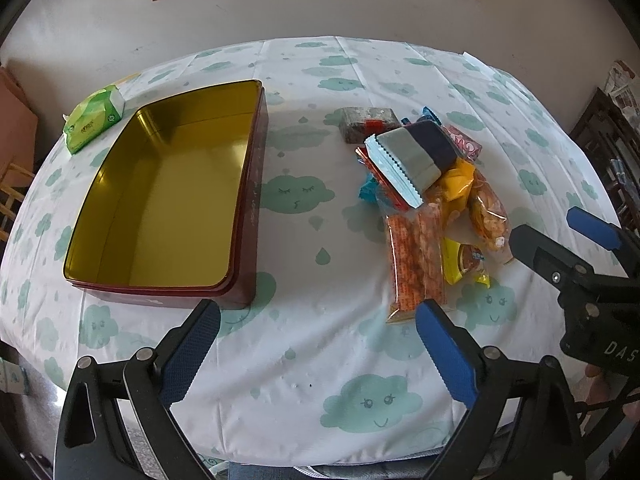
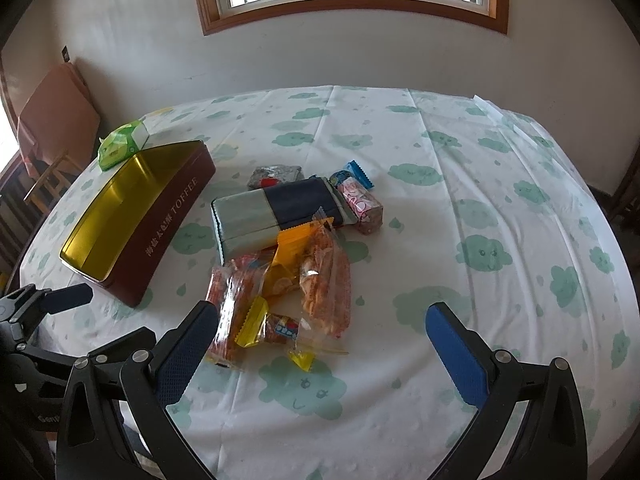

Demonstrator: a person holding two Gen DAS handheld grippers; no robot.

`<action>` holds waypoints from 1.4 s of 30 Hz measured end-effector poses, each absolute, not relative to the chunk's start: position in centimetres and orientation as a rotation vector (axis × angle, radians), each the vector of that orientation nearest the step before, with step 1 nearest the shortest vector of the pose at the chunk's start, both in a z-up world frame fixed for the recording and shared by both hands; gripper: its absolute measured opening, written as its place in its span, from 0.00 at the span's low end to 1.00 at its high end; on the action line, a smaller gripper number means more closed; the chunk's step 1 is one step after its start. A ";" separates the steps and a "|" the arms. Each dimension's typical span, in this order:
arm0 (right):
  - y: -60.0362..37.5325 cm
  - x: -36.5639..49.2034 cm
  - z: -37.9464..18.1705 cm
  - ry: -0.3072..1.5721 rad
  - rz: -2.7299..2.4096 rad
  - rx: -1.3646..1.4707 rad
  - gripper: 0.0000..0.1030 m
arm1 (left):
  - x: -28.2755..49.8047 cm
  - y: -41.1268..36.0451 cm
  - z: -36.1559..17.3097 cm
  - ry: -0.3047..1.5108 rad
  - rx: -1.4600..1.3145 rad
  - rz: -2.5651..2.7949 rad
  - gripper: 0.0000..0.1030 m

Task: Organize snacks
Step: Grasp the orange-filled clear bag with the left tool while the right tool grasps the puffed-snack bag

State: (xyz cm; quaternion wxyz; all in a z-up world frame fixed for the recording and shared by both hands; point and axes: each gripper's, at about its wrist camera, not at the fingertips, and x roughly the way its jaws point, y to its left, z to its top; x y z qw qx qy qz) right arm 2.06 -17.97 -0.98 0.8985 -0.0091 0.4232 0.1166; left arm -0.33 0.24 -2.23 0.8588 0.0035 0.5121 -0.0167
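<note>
Counter (image 1: pixel 304 420) under a white cloth printed with green clouds carries everything. Largest on it is the toffee tin (image 1: pixel 160 204), a dark red box with a gold inside, lid off and nothing in it, lying on the left half of the cloth; in the right wrist view the tin (image 2: pixel 160 224) sits up and to the left of the snacks. Next comes the snack pile (image 1: pixel 432 188), heaped right of the tin and well apart from it — a grey-and-navy packet (image 2: pixel 276 212) lies on top, orange cracker packs (image 2: pixel 324 284) spill toward the near edge, a pink wrapped bar (image 2: pixel 362 204) sits at the far right of the heap, and a small yellow-wrapped sweet (image 2: pixel 276 326) lies nearest. A green tissue pack (image 1: pixel 94 120) rests beyond the tin's far left corner. Left tool (image 1: pixel 318 350) hovers above the near edge of the cloth with its blue pads spread wide and nothing between them; the tin's near corner lies just ahead of its left pad and the cracker packs just ahead of its right pad. Right tool (image 2: pixel 322 350) is also spread wide and holds nothing — the near end of the snack pile lies between its pads and just ahead of them.
</note>
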 end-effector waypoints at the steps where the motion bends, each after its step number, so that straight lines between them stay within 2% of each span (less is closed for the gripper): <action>1: -18.0 2.1 -1.0 0.877 0.242 -0.016 1.00 | -0.3 0.3 -2.3 1.077 0.009 -0.038 0.94; 22: -18.2 3.8 -2.3 0.916 0.284 0.018 0.98 | 0.9 0.1 -3.8 1.135 -0.009 -0.059 0.94; 24: -18.1 4.1 -2.5 0.921 0.292 0.012 0.92 | 1.0 0.1 -3.8 1.128 -0.001 -0.060 0.94; 26: -17.9 4.7 -2.9 0.943 0.305 0.011 0.76 | 1.2 0.0 -3.7 1.120 0.003 -0.067 0.94; 36: -17.8 6.9 -4.6 0.984 0.311 -0.019 0.60 | 2.5 -1.4 -4.3 1.142 0.002 -0.110 0.94; 39: -17.8 7.4 -5.1 0.994 0.317 -0.024 0.47 | 2.7 -1.9 -4.4 1.139 0.002 -0.125 0.94; 41: -18.0 7.5 -5.3 0.995 0.331 -0.011 0.34 | 2.9 -2.2 -4.5 1.135 -0.003 -0.138 0.94; 42: -18.1 7.6 -5.4 0.994 0.326 -0.010 0.32 | 3.0 -2.3 -4.5 1.134 -0.006 -0.138 0.94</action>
